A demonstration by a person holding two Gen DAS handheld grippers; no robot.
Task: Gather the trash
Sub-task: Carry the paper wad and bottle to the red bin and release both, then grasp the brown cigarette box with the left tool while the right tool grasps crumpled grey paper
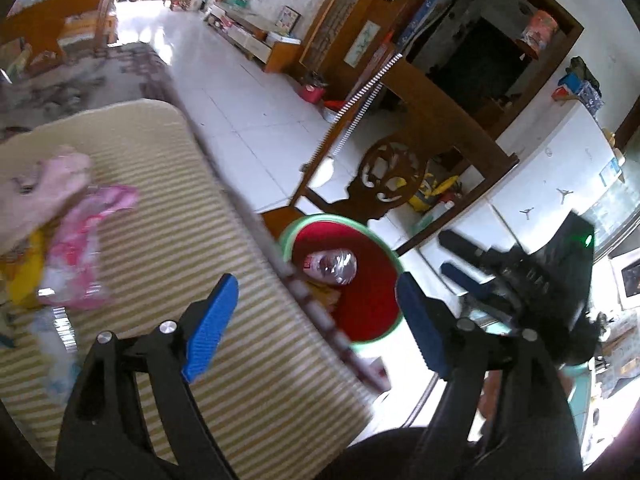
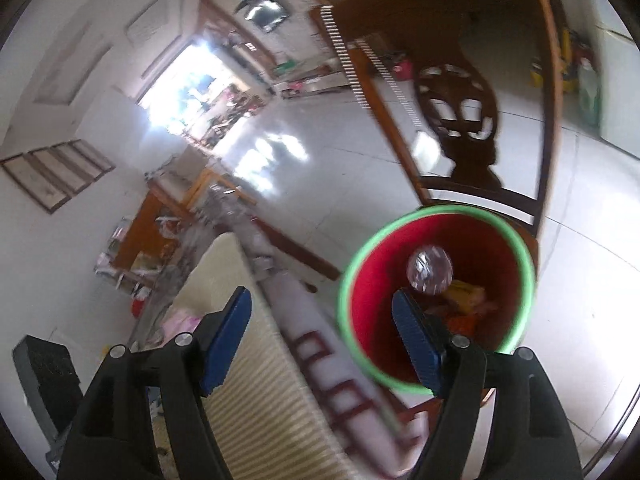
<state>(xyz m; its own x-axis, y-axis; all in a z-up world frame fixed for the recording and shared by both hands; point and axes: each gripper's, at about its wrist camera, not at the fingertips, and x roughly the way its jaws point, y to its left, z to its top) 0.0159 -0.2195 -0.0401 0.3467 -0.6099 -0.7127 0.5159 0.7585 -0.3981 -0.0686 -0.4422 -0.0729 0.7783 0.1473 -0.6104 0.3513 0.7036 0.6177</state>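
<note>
A red bin with a green rim (image 1: 384, 240) stands on a wooden chair beside the striped mat; it also shows in the right wrist view (image 2: 520, 252). A crushed clear plastic bottle (image 1: 332, 266) lies inside it, also in the right wrist view (image 2: 430, 274), with yellow and orange wrappers (image 2: 464, 294). My left gripper (image 1: 314, 328) is open and empty over the mat's edge. My right gripper (image 2: 324, 342) is open and empty, just left of the bin; it shows in the left wrist view (image 1: 460, 260). Pink and clear plastic trash (image 1: 80, 252) lies on the mat, a bare hand (image 1: 44, 192) touching it.
The cream and green striped mat (image 1: 200, 240) covers a table with a patterned edge (image 1: 332, 328). A carved dark wooden chair back (image 1: 392, 176) rises behind the bin. White tiled floor (image 1: 248, 120) lies beyond, with cabinets and clutter along the walls.
</note>
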